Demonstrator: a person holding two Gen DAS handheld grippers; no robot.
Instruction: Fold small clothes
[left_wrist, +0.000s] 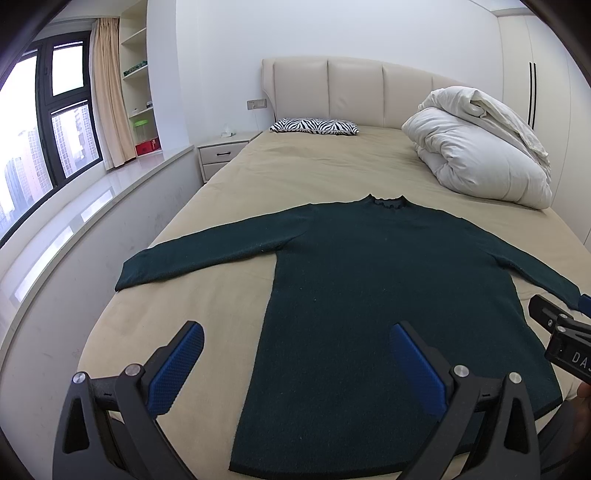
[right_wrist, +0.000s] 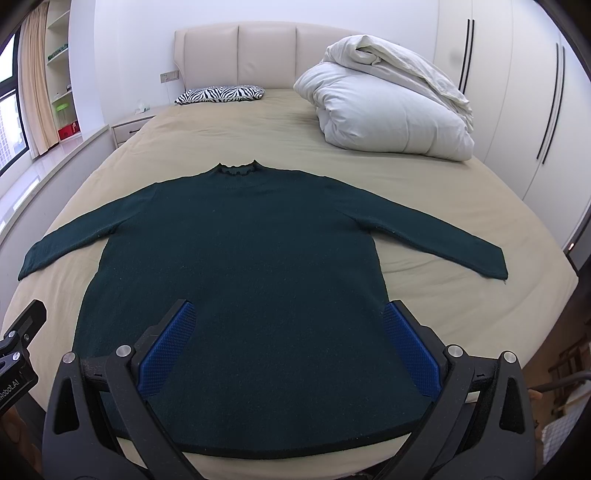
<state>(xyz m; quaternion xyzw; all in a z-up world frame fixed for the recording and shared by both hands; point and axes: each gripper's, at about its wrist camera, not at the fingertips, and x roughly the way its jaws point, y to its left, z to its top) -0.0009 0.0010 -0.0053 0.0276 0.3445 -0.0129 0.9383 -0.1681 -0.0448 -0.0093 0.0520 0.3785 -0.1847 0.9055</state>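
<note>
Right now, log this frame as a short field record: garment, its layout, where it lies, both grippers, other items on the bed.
garment: dark green sweater
layout: spread flat, both sleeves out to the sides, collar toward the headboard, no fold made yet
surface: beige bed
left gripper: open, holding nothing, above the sweater's hem
right gripper: open, holding nothing, above the hem
other items: zebra-print pillow, bundled white duvet
</note>
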